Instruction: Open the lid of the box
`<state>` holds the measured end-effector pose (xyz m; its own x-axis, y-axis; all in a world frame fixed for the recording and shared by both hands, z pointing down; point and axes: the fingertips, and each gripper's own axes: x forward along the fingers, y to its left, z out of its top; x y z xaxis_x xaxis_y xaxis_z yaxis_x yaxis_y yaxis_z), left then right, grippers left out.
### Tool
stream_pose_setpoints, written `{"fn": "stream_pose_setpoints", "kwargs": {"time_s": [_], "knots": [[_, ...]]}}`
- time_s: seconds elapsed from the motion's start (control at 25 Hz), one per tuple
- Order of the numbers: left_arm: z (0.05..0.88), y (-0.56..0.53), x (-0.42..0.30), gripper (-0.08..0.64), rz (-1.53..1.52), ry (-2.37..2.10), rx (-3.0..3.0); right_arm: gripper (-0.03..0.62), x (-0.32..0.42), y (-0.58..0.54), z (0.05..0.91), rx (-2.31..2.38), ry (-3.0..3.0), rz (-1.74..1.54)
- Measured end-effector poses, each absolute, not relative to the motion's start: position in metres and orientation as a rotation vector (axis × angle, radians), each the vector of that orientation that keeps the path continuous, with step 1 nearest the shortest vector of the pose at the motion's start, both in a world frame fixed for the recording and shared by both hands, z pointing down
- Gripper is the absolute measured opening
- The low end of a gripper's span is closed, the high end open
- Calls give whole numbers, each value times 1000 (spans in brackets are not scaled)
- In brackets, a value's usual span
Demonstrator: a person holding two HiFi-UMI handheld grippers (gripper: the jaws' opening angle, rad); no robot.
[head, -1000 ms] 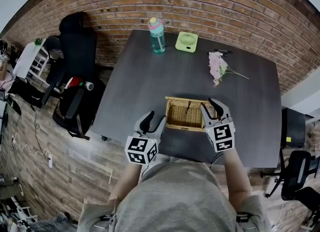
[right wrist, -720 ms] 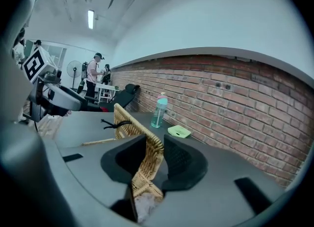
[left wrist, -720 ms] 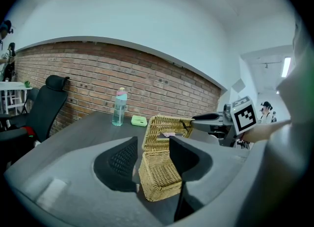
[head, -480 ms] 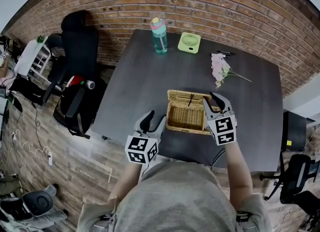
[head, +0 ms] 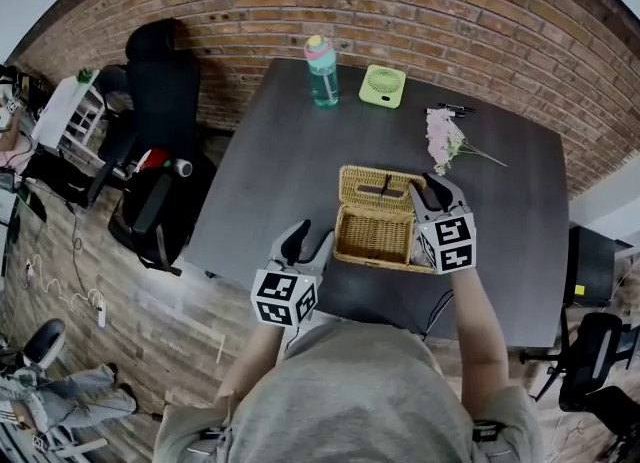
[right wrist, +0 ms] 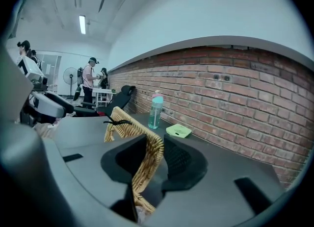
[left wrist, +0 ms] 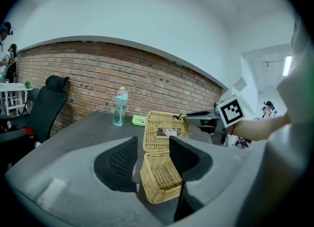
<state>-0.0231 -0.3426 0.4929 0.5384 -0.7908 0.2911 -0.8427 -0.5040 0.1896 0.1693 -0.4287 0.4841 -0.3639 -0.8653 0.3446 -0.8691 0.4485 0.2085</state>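
Observation:
A wicker box point(head: 375, 236) stands near the front edge of the dark table point(head: 280, 151). Its lid point(head: 378, 183) is lifted and stands tilted up at the far side, hinged at the back. My right gripper point(head: 432, 189) is shut on the lid's right edge; in the right gripper view the woven rim point(right wrist: 147, 147) sits pinched between the jaws of that gripper point(right wrist: 156, 145). My left gripper point(head: 308, 241) is open beside the box's near left corner. In the left gripper view the box point(left wrist: 159, 179) shows just beyond the open left gripper point(left wrist: 152, 142), with the raised lid point(left wrist: 164, 125) above.
At the table's far edge stand a teal bottle point(head: 320, 71) and a green fan point(head: 383, 84). Pink flowers point(head: 440, 136) and a pen point(head: 450, 108) lie at the far right. A black office chair point(head: 155, 101) stands left of the table.
My right gripper has moved away from me with the lid, swinging it up from nearly flat to raised. The left gripper has stayed where it was.

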Motion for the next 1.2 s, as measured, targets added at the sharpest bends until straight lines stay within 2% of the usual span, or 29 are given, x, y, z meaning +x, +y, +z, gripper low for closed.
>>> {"fn": "stream_pose_setpoints", "kwargs": {"time_s": [1.2], "knots": [[502, -348, -17, 198, 257, -1356, 2446, 117, 188, -495, 539, 1491, -2296, 338]]}}
